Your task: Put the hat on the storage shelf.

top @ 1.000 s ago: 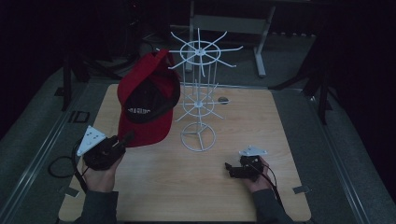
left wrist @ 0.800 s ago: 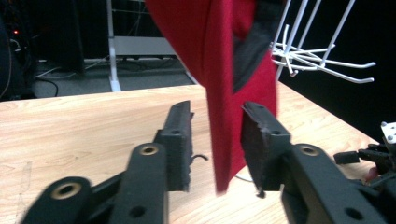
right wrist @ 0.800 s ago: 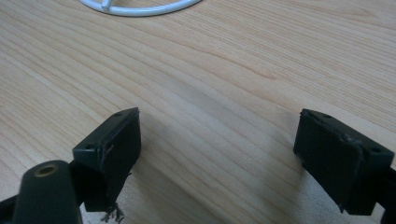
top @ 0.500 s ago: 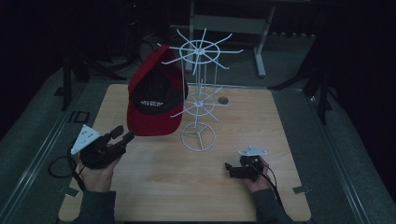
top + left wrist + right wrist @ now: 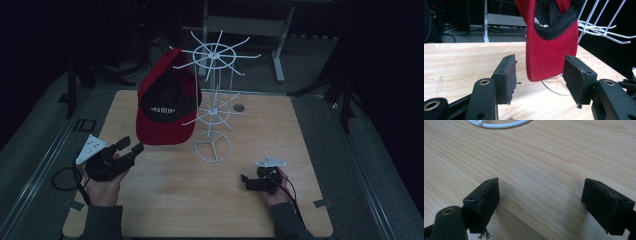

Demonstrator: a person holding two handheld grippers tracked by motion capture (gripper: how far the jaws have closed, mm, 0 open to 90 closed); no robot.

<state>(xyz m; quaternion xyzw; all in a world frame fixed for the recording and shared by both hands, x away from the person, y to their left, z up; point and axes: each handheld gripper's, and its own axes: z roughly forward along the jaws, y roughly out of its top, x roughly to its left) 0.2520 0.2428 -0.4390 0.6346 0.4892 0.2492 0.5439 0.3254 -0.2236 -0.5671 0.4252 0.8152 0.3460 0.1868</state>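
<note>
High view: cap [image 5: 167, 107] lettering unreadable.

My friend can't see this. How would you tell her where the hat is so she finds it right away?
Find the wooden table, then the tall white wire rack standing in its middle. The red cap hangs from the rack's left side, its brim pointing down toward the tabletop. It is the one red thing here, with a black front panel carrying white lettering.
</note>
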